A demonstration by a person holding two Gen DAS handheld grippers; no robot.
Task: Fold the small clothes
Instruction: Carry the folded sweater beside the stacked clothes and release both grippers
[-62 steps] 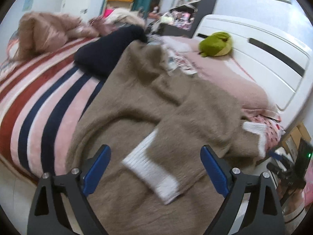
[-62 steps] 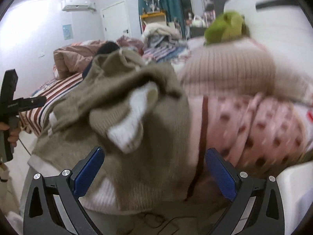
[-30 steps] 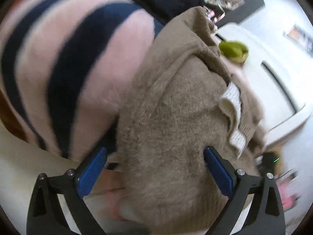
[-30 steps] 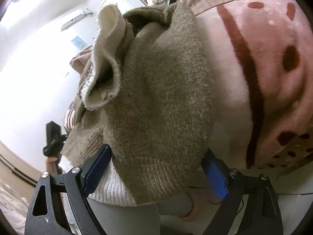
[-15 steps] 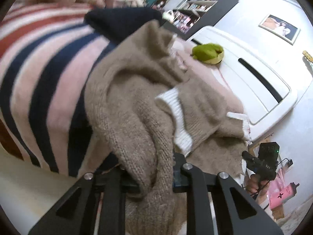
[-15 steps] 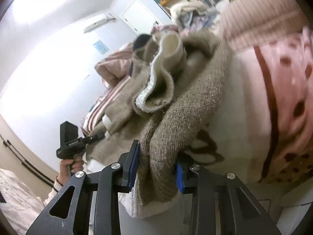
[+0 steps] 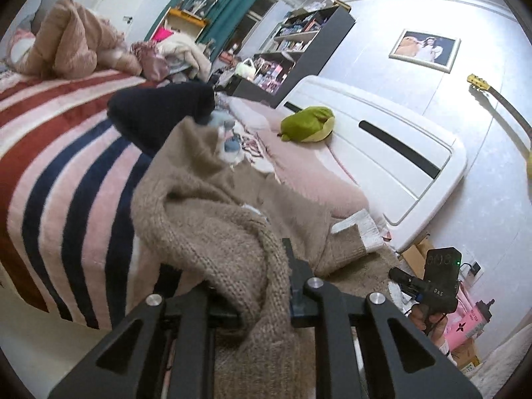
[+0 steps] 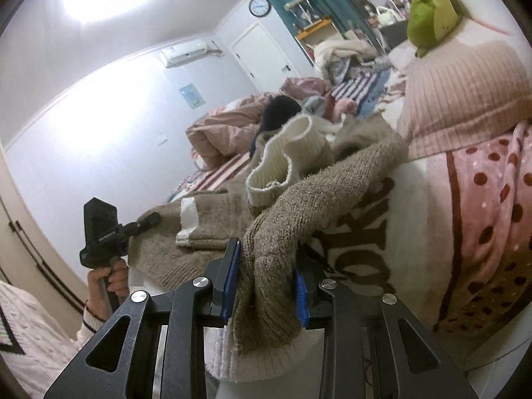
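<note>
At the near edge of the striped bed (image 7: 66, 179), the left gripper (image 7: 262, 286) pinches the fuzzy tan knit sweater's (image 7: 212, 232) hem. Beside the dotted pink blanket (image 8: 482, 216), the right gripper (image 8: 266, 279) clamps the same hem at its other corner. Both corners look secured, so next I'd lift and carry the hem toward the collar.

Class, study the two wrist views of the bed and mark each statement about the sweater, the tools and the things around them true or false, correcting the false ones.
1. The left tool is shut on the fuzzy tan knit sweater. True.
2. The right tool hangs open beside the sweater. False: it is shut on a bunched fold of it.
3. The green plush toy sits on the pink ribbed pillow. True.
4. The sweater's cuffs are navy. False: the ribbed cuff is cream white.
5. The blanket under the sweater is plain grey. False: it is pink with red and navy stripes.
</note>
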